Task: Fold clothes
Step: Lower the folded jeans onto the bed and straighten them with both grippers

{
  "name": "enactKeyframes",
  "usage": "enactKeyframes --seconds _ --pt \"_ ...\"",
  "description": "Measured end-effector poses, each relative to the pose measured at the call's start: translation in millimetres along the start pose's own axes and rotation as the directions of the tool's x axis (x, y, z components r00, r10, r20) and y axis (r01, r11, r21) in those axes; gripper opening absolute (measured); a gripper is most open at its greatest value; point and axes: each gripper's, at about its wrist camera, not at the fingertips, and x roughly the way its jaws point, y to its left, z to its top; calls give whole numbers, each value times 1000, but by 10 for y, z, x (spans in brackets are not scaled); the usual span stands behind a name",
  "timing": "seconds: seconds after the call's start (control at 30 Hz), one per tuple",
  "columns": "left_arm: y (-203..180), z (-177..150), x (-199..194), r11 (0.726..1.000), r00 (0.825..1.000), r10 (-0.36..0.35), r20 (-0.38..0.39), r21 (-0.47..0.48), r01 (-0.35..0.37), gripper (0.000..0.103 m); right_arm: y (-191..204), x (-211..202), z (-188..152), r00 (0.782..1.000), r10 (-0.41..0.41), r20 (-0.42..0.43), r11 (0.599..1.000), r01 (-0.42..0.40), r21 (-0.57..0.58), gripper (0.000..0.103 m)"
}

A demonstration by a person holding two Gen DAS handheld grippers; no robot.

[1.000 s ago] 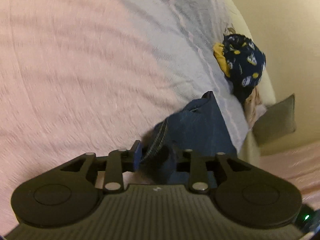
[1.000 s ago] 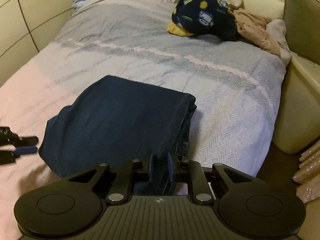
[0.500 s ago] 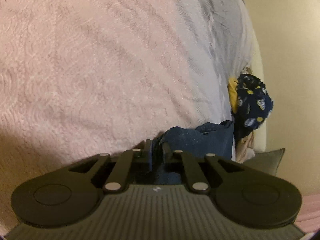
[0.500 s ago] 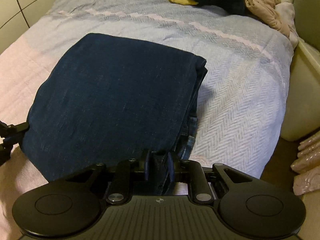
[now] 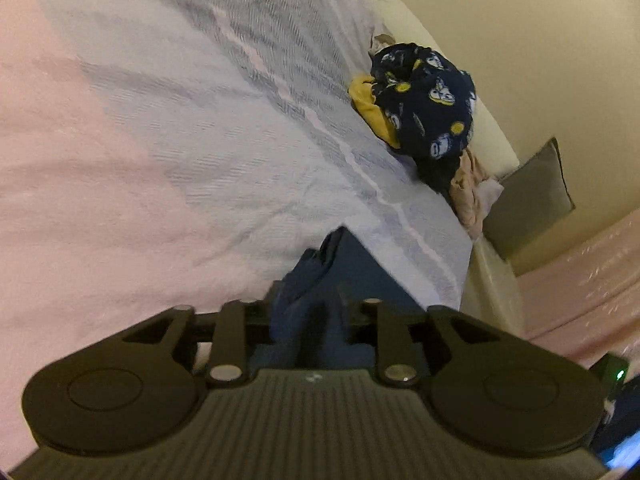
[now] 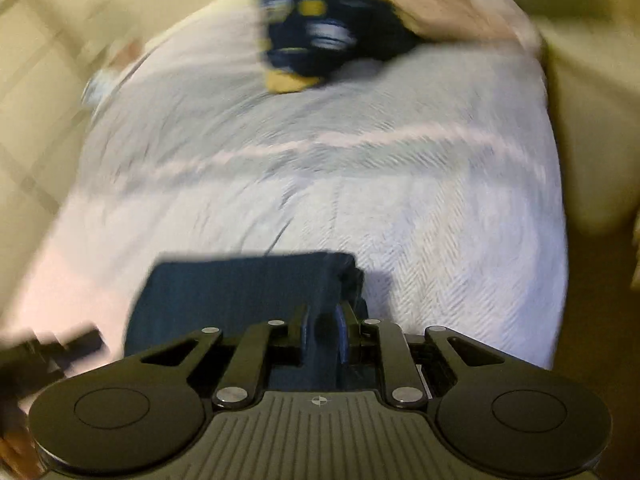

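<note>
With the left gripper (image 5: 306,316) and right gripper (image 6: 322,336) each clamped on an edge of the folded navy garment (image 6: 240,292) at six o'clock over the bedspread (image 6: 400,200), carrying both ends level should preserve the fold.

R wrist view motion-blurred: patterned navy-and-yellow garment (image 6: 316,36) smeared, print unreadable. Left gripper (image 6: 44,354) cut by frame edge, blurred. Folded dark-blue denim garment (image 5: 320,280) hides left gripper's fingertips.
</note>
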Motion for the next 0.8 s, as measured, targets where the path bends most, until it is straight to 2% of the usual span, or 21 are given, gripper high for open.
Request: enactKeyframes --seconds 0.1,0.17,0.2,0.23,0.3,0.4,0.43,0.47,0.5,0.6,0.63,0.7,0.73,0.77,0.8 --pt "-57 140 319 1000 999 -13 -38 0 13 28 -181 168 143 1000 21 -4 995 -21 96 20" --pt "-85 168 488 999 997 -29 -71 16 30 25 -264 267 196 999 53 -10 989 -51 141 20" --pt "-96 163 562 999 995 -34 -91 28 37 20 -276 287 198 998 70 -7 987 -69 145 19" --pt "-114 149 630 998 994 -30 -108 49 35 11 -285 302 199 996 85 -3 986 -83 146 0" --pt "-195 107 741 993 992 -13 -122 119 28 10 -245 244 194 998 53 18 994 -54 95 0" --pt "-183 80 852 986 990 -15 -141 160 38 10 -245 173 111 997 -61 42 997 59 55 0" --pt "-168 82 900 985 989 -8 -151 169 34 10 -260 171 81 994 -100 42 994 98 53 0" --pt "-152 84 948 983 987 -1 -160 179 30 10 -314 259 51 993 -117 3 991 117 65 0" --pt "-137 86 997 982 985 6 -170 188 27 10 -366 339 26 991 -132 -32 988 134 77 0" --pt "-161 130 975 977 983 8 -183 209 31 11 -443 363 68 994 -105 -37 982 109 156 0" --pt "-166 139 944 977 983 3 -183 208 35 12 -420 291 119 996 -87 3 984 85 160 3" --pt "-159 154 900 981 983 -7 -182 187 42 12 -382 159 224 997 -33 69 986 21 167 19" --pt "-148 159 889 984 984 -13 -179 173 45 12 -366 126 280 997 9 81 984 -23 179 38" --pt "-142 161 883 985 984 -16 -179 164 45 12 -355 123 329 996 43 77 981 -57 188 46" --pt "-139 160 878 986 984 -17 -177 158 46 12 -336 159 369 996 67 62 978 -78 192 46"
